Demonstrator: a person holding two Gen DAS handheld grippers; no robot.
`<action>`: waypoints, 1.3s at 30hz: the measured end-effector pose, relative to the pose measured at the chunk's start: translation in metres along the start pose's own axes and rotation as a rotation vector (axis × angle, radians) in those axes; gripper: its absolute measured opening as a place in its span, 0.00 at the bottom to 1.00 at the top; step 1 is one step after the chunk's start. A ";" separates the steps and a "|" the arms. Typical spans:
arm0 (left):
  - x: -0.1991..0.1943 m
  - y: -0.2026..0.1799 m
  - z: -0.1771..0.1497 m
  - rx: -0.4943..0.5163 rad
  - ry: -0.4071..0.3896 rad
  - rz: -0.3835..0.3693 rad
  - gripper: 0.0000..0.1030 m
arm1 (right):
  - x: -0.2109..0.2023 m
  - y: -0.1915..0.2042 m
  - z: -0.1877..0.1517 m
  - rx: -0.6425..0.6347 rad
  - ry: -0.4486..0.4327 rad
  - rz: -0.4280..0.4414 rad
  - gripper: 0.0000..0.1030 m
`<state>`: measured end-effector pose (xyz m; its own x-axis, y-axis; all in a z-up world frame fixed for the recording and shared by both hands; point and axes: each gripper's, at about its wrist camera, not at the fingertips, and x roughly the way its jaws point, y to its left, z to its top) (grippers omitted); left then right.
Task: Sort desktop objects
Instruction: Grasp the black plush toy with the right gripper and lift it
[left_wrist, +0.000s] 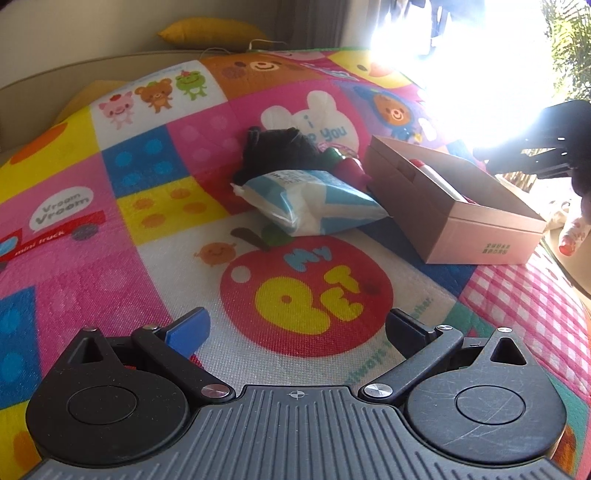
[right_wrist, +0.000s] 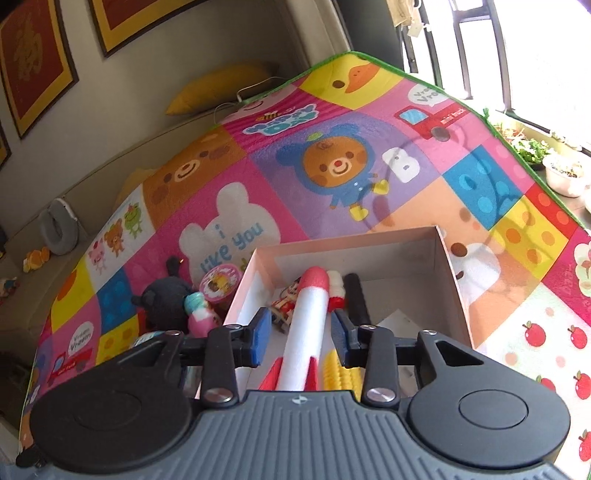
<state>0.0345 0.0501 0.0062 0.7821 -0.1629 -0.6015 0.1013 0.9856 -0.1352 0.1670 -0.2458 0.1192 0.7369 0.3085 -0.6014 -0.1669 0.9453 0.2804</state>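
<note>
An open cardboard box (right_wrist: 456, 291) (left_wrist: 480, 225) sits on the colourful play mat (right_wrist: 332, 129). A white toy rocket (right_wrist: 308, 321) with a red nose lies in it beside a yellow corn toy (right_wrist: 338, 373), a black stick (right_wrist: 356, 299) and a red-and-white piece (right_wrist: 336, 288). My right gripper (right_wrist: 300, 336) hovers over the rocket, open, with the blue pads either side of it and a gap on the left. My left gripper (left_wrist: 297, 328) is open wide over the mat, nothing in it. Ahead of it lie a tissue pack (left_wrist: 310, 199), a black plush (left_wrist: 277, 151) and a red-green toy (left_wrist: 349, 164).
Left of the box lie a pink cup (right_wrist: 219, 284) and a pink-and-teal doll (right_wrist: 201, 314) by the black plush (right_wrist: 162, 299). A yellow cushion (right_wrist: 221, 88) is behind the mat. Plant pots (right_wrist: 565, 177) stand by the bright window on the right.
</note>
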 end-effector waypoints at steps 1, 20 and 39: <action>0.000 -0.001 0.000 0.005 0.001 0.010 1.00 | -0.003 0.007 -0.004 -0.015 0.012 0.028 0.31; -0.041 0.046 -0.004 -0.080 -0.095 0.094 1.00 | 0.133 0.210 0.020 -0.361 0.076 -0.006 0.86; -0.042 -0.020 -0.023 0.046 0.008 -0.132 1.00 | 0.006 0.173 -0.054 -0.397 0.095 0.188 0.66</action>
<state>-0.0147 0.0360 0.0162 0.7550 -0.2911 -0.5876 0.2307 0.9567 -0.1774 0.1077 -0.0745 0.1236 0.6098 0.4693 -0.6387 -0.5442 0.8338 0.0932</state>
